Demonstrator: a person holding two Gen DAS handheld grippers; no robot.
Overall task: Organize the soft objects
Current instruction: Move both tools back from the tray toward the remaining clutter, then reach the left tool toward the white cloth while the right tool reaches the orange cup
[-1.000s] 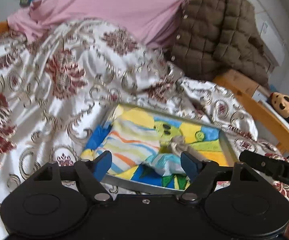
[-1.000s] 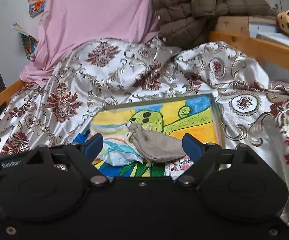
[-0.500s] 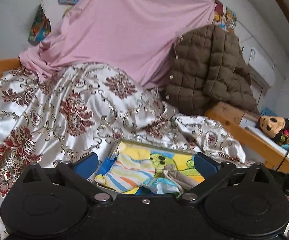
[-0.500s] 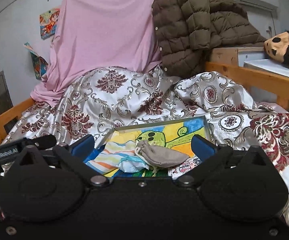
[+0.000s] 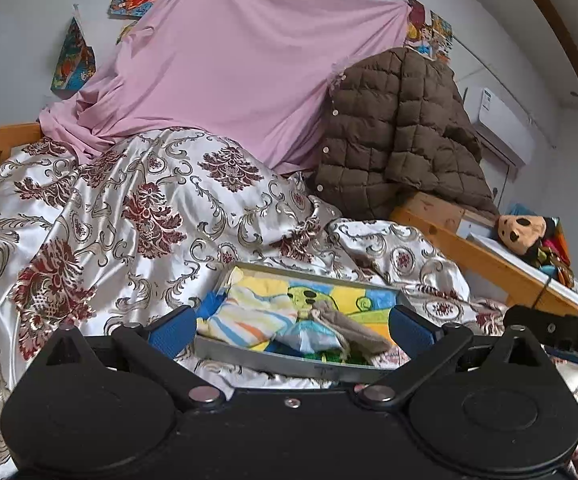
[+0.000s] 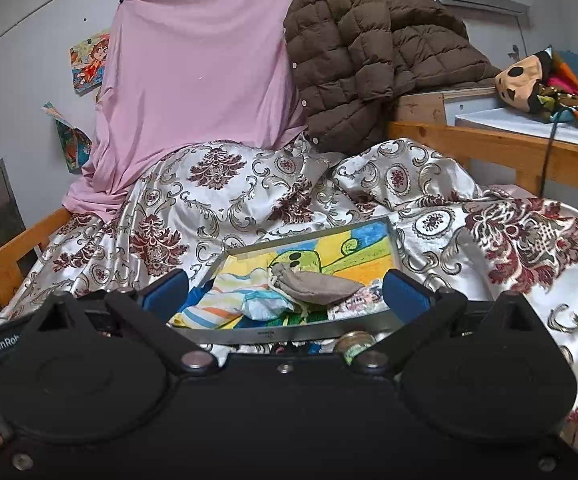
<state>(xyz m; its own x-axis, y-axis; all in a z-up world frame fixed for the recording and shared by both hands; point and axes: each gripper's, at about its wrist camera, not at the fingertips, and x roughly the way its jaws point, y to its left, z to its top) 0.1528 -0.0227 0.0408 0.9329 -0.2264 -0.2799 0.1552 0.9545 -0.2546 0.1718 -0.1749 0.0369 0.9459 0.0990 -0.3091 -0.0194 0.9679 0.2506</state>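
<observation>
Grey drawstring pouch [image 6: 316, 287] lies on striped cloth [image 6: 225, 300] in tray [image 6: 289, 335].

A damask bedspread [image 5: 137, 216] in white, gold and maroon covers the bed, with a pink sheet [image 5: 233, 80] draped against the wall behind it and a brown quilted jacket [image 6: 369, 52] heaped to its right. Cartoon posters [image 5: 71, 60] hang on the wall; an air conditioner [image 5: 501, 120] is mounted high. A wooden bed rail [image 6: 501, 148] runs along the right.
</observation>
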